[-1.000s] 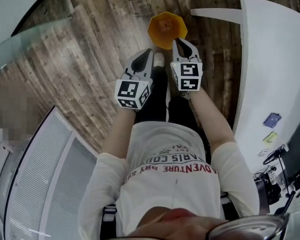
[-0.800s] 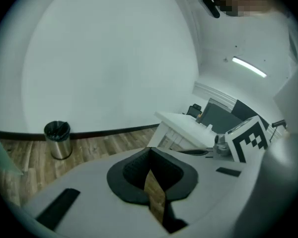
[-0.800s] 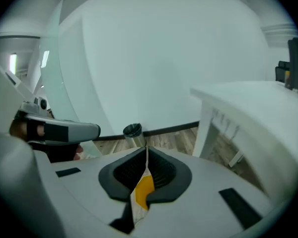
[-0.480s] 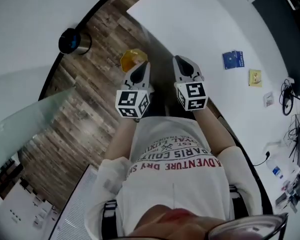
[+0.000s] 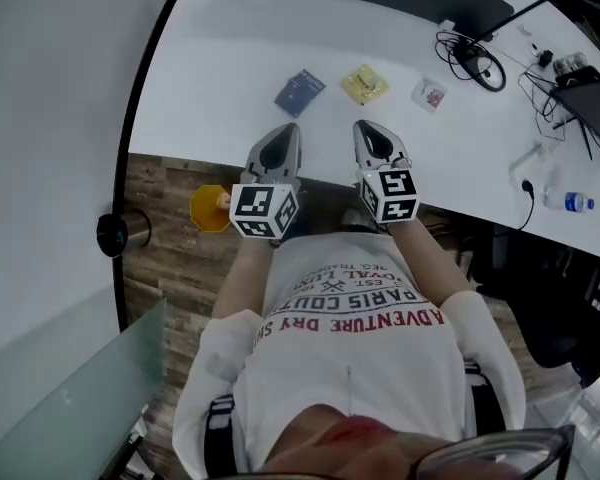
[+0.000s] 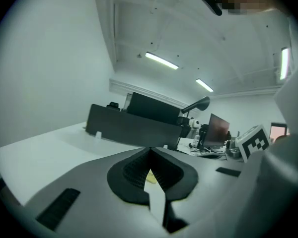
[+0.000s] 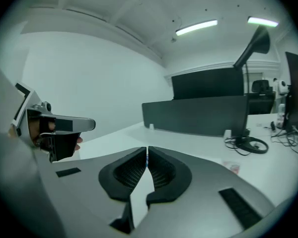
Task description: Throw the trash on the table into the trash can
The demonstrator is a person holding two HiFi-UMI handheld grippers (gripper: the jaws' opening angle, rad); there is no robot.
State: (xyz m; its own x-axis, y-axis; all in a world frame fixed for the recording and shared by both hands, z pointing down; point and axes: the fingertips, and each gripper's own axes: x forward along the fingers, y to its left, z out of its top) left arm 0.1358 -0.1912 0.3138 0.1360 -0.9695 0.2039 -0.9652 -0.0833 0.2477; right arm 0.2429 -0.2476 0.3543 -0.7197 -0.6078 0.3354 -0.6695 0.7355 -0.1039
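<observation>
A second ago both grippers hung over the orange trash can (image 5: pixel 210 208); now it sits on the floor at 9 o'clock of the left hand-held gripper (image 5: pixel 283 133). That one and the right hand-held gripper (image 5: pixel 368 130), jaws together and empty, face the white surface (image 5: pixel 220 78). A blue packet (image 5: pixel 300 92), a yellow wrapper (image 5: pixel 364 84) and a small white packet (image 5: pixel 429 94) lie at 12 o'clock.

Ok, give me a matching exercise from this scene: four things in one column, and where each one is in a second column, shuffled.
Things:
1. flat blue packet
2. crumpled yellow wrapper
3. orange bin
4. clear plastic bottle with a blue label

Places:
A. on the wooden floor
B. at the right end of the white table
C. on the table, ahead of the left gripper
D. on the table, ahead of the right gripper

Pairs: 1-C, 2-D, 3-A, 4-B
</observation>
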